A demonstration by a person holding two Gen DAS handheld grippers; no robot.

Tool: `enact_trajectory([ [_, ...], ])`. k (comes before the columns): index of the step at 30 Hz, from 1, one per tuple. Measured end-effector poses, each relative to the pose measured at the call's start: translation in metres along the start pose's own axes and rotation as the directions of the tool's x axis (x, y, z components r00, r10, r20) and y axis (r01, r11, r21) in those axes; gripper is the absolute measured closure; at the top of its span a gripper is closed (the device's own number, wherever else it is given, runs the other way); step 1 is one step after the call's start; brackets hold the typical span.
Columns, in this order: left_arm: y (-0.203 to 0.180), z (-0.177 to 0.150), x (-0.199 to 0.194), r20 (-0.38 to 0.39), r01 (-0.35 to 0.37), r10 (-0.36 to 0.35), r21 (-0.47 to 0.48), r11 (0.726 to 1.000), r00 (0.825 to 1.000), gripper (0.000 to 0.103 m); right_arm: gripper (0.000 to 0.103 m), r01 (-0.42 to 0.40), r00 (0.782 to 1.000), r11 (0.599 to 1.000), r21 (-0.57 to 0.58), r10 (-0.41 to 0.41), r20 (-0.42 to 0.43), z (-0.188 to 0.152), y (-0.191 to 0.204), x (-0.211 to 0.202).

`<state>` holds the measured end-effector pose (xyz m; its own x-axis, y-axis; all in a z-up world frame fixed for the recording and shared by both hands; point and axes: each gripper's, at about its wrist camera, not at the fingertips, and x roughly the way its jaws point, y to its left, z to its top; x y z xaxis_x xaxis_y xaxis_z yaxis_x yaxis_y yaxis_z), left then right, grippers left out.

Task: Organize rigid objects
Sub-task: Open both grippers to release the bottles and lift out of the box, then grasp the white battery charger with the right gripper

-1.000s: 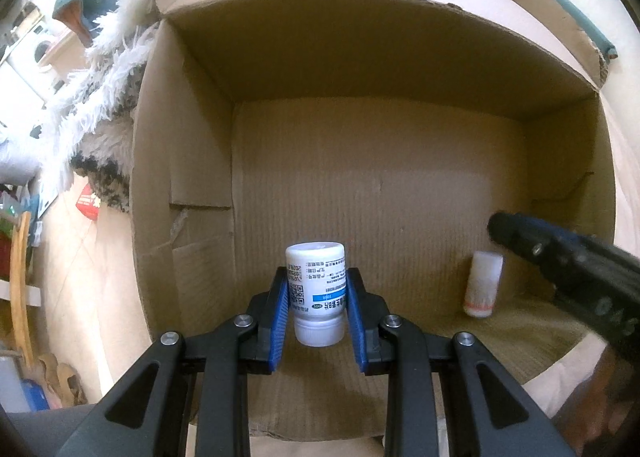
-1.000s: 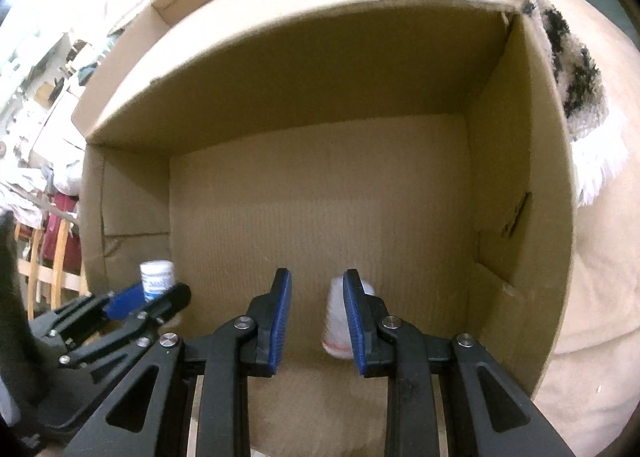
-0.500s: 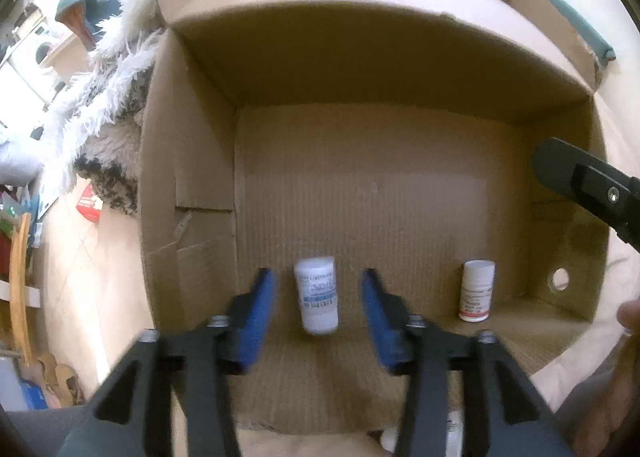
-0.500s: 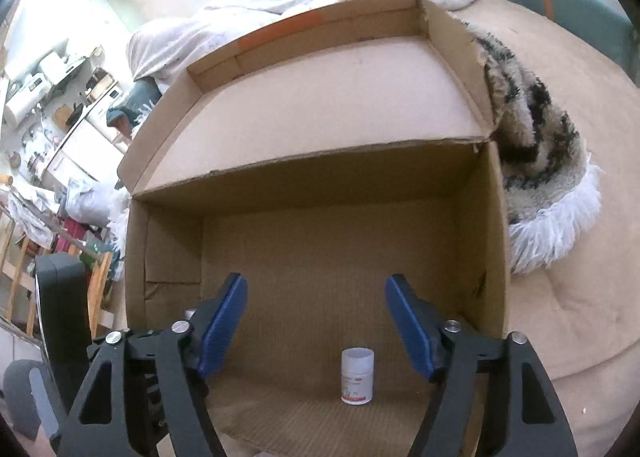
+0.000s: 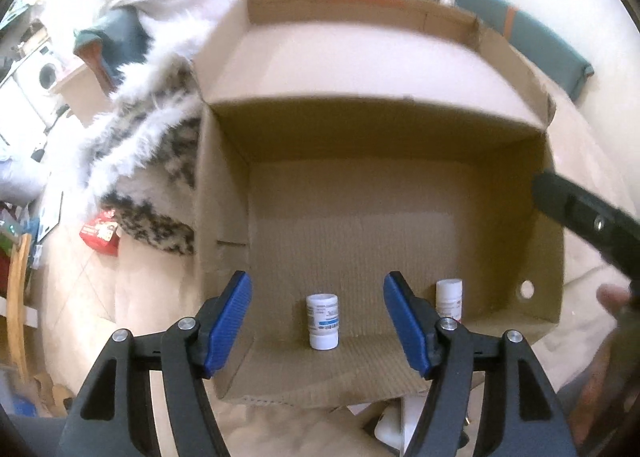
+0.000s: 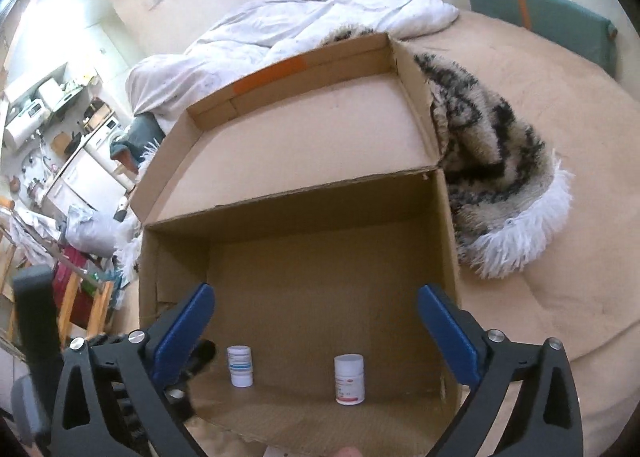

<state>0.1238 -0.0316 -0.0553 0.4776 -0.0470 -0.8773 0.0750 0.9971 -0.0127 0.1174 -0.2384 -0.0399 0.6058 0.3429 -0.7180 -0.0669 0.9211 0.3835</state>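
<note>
The left tongs are opening, their blue pads well clear of anything and gripping nothing. Just beyond and between them the blue-labelled pill bottle stands upright on the floor of the cardboard box, free of both pads. The right tongs are opening too, spread very wide and empty. Ahead of them and a little to their right the red-labelled pill bottle stands upright on the same box floor, with the blue-labelled one further over on their left, near the left tongs' tip. The two bottles stand apart, side by side, close to the near wall of the box.

Past the bottles the rest of the box floor is bare up to the far wall and the raised flap. Behind the box lie a shaggy black-and-white throw and a white duvet on the bed.

Judging by this, two bottles are already placed in the box and let go. Below the left tongs, outside the box, something white shows, too cut off to identify; whether more objects wait cannot be told.
</note>
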Motion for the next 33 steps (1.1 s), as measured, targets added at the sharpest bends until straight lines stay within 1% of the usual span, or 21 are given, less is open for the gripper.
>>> enact_trajectory([
  [4,0.006,-0.001,-0.02,0.033,-0.013,0.014,-0.039,0.999,0.999,0.037,0.0,-0.003,0.999,1.0,-0.015,0.003,0.036,-0.002,0.004,-0.017],
  [8,0.013,-0.011,-0.041,0.061,-0.013,0.018,-0.081,0.997,0.998,0.037,0.0,-0.01,0.998,1.0,-0.012,0.011,0.056,-0.008,0.004,-0.033],
  [12,0.022,-0.023,-0.054,0.059,-0.021,0.027,-0.092,0.996,0.998,0.036,0.0,-0.025,0.999,1.0,0.004,0.025,0.047,-0.021,0.001,-0.045],
  [18,0.029,-0.05,-0.065,0.048,-0.028,0.033,-0.116,0.993,0.998,0.035,0.0,-0.025,0.999,1.0,-0.008,0.025,0.037,-0.043,0.005,-0.06],
  [23,0.034,-0.065,-0.067,0.042,-0.043,0.049,-0.127,0.991,0.998,0.035,0.0,-0.019,1.0,1.0,-0.02,0.019,-0.007,-0.062,0.006,-0.062],
  [28,0.04,-0.073,-0.064,0.038,-0.051,0.059,-0.169,0.984,0.998,0.035,0.0,-0.012,0.997,0.999,0.029,0.014,-0.069,-0.074,-0.003,-0.056],
  [33,0.039,-0.077,-0.053,-0.015,-0.043,0.041,-0.182,0.982,0.999,0.035,0.0,-0.003,0.988,0.996,0.085,0.016,-0.152,-0.083,-0.011,-0.04],
])
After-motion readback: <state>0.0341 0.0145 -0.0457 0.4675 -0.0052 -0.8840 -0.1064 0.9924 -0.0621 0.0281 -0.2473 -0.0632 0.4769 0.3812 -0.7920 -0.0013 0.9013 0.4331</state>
